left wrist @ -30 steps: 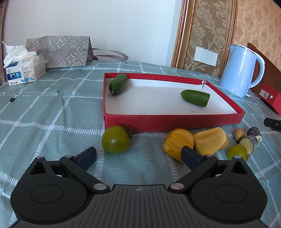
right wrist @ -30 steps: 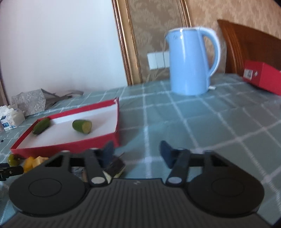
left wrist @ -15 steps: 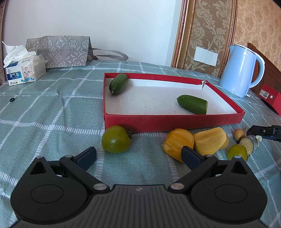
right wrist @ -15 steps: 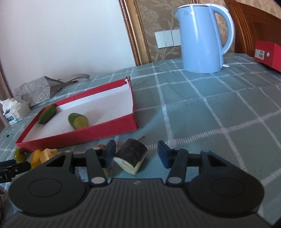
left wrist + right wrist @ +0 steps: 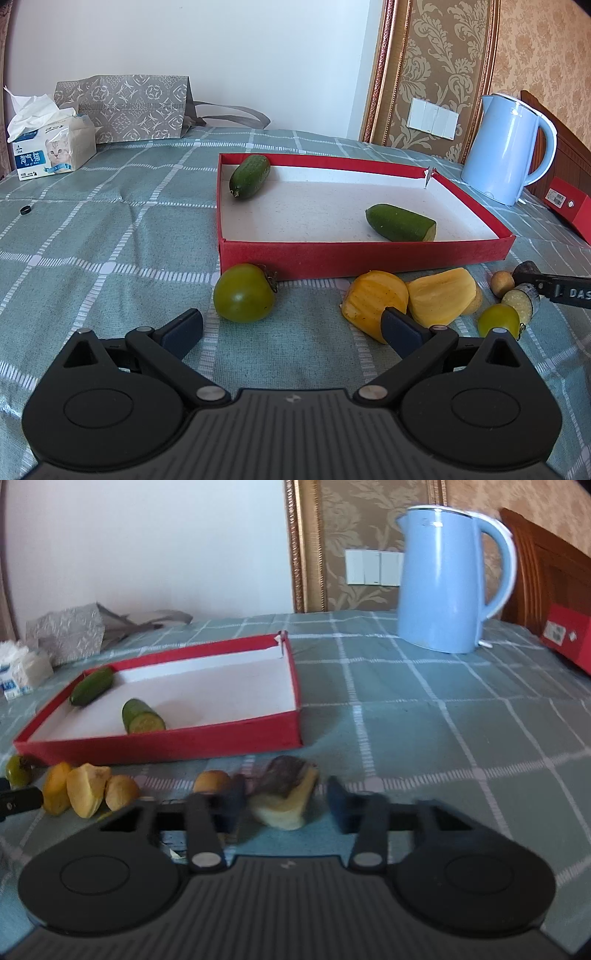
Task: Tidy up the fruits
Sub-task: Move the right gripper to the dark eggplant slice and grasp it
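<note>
A red tray point(image 5: 369, 254) holds a whole cucumber point(image 5: 249, 176) and a cut cucumber piece point(image 5: 400, 223). In front of it lie a green tomato point(image 5: 243, 292), two yellow jackfruit pieces point(image 5: 410, 299), a small brown fruit point(image 5: 502, 283), a small green fruit point(image 5: 498, 320) and an eggplant piece point(image 5: 521, 300). My left gripper point(image 5: 291, 328) is open and empty, near the tomato. My right gripper point(image 5: 286, 805) is open with the eggplant piece point(image 5: 286, 794) between its fingers, apart from the right finger point(image 5: 338, 803). The tray point(image 5: 166, 742) lies beyond it, to the left.
A light blue kettle point(image 5: 506, 147) stands right of the tray, with a red box point(image 5: 570, 206) beyond it. A tissue box point(image 5: 51, 147) and a grey paper bag point(image 5: 125, 107) sit at the back left. A small black ring point(image 5: 26, 210) lies on the checked tablecloth.
My right gripper has come down and forward to the eggplant piece, which now sits between its open fingers. The cut cucumber has rolled a little toward the tray's front. The left gripper has not moved.
</note>
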A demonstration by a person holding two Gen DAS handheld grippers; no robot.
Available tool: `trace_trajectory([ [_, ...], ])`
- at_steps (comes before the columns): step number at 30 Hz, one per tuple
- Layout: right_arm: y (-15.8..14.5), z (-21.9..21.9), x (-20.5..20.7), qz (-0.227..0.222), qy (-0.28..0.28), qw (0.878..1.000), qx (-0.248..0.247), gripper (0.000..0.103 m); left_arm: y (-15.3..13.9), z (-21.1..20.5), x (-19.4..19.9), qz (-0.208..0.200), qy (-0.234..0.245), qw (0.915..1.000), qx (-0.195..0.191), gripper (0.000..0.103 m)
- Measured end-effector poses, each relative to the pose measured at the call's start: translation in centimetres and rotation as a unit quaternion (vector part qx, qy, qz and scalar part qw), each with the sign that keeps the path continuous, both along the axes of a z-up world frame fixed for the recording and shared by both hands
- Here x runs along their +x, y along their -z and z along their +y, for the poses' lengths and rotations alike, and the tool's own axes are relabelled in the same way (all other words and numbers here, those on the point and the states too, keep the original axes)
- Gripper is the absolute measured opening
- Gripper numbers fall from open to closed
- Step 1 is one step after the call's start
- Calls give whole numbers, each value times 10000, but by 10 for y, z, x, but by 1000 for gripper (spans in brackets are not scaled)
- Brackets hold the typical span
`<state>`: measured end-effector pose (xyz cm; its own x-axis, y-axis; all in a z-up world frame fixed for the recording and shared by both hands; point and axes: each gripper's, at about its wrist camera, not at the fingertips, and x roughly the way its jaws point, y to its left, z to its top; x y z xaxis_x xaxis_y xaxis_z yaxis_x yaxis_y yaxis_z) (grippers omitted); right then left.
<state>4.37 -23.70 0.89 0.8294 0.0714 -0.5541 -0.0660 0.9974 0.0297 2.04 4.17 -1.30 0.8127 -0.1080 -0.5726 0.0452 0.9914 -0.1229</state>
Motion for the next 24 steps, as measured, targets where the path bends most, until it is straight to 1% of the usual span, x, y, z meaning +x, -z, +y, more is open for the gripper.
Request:
trace_trajectory([
  [2, 2, 3, 2, 26, -55, 10000, -59, 35, 0, 0, 0, -3, 0, 10000, -12, 103],
  [6, 3, -3, 0, 7, -49, 10000, 85, 35, 0, 2, -1, -13, -16, 10000, 14, 103],
  [9, 3, -5, 0, -18, -13, 10000, 86, 35, -2, 7, -2, -102, -204, 9997, -9, 103],
  [12, 4, -4, -1, -53, -57, 10000, 5, 35, -1, 11, -1, -73, -297, 9995, -95, 103],
  [14, 4, -1, -2, -72, -82, 9999, -101, 35, -2, 10, -2, -133, -362, 9993, 10, 103],
  [15, 4, 0, -2, -71, -91, 9999, -113, 35, -2, 9, -1, -133, -347, 9993, 96, 103],
  [19, 4, -1, -2, -70, -108, 9999, -100, 35, -4, 10, 0, -199, -122, 9994, 246, 103],
  [21, 6, -1, 0, 14, -146, 9999, -73, 36, -4, 14, 3, -189, -31, 9995, 234, 103],
  [24, 6, 0, -1, 14, -151, 9999, -69, 36, -4, 21, 6, -156, -68, 9997, 174, 103],
])
